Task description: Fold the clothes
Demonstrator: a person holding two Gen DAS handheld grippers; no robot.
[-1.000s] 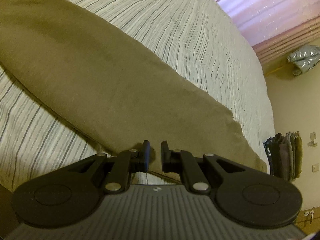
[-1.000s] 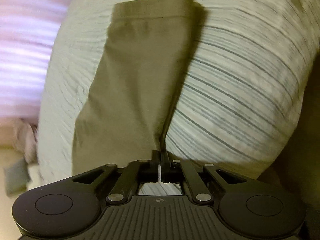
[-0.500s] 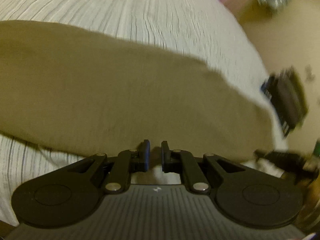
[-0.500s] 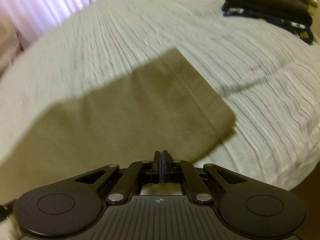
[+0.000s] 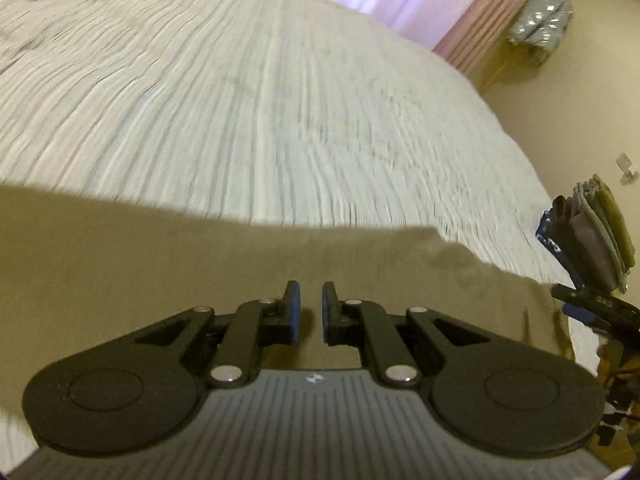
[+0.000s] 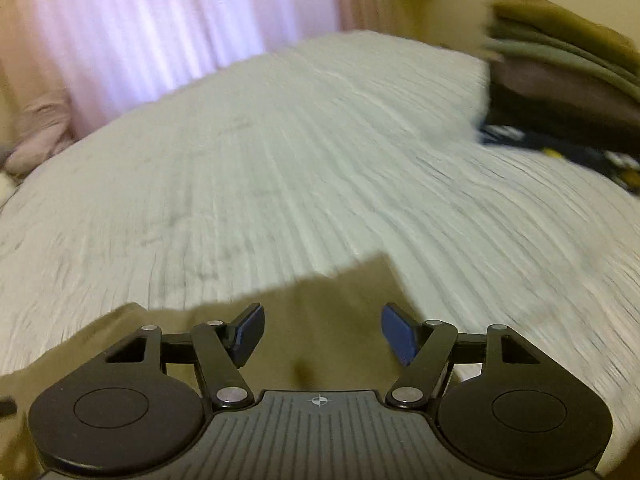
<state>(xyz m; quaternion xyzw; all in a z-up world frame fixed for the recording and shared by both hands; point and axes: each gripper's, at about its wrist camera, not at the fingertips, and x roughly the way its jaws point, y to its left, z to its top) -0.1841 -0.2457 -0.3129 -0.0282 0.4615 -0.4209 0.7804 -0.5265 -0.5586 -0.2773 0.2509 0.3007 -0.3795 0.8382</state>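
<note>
- The right gripper (image 6: 323, 334) is seen with its jaws spread wide; they have just been opening, and nothing is pressed between the blue pads (image 6: 398, 334).
- Olive-brown cloth (image 6: 320, 320) is seen below and beyond that gap, lying loose on the bed, with one corner pointing up and to the right, just past the right pad.
- The left gripper (image 5: 311, 312) is seen with its jaws drawn nearly together, a narrow slot left between the pads (image 5: 295, 312).
- No fabric can be made out inside that slot; the same olive-brown cloth (image 5: 160, 264) is spread under and ahead of the fingers, filling the lower left of the left wrist view.
- The far edge of the cloth is seen running roughly level across that view, then dropping away toward the right in a rumpled fold.
- The cloth is laid on a bedspread (image 5: 280, 120) of pale fabric with fine dark stripes, which is blurred in both views.
- A stack of folded clothes (image 5: 592, 236) is seen at the right edge of the bed in the left wrist view, well apart from the cloth; olive, grey and dark pieces can be told in it.
- The same stack (image 6: 560, 80) is shown at the upper right of the right wrist view, blurred.
- Pink curtains (image 6: 160, 32) are seen beyond the far side of the bed.
- A silvery crumpled thing (image 5: 540, 28) is seen by the wall; what it is cannot be told.
</note>
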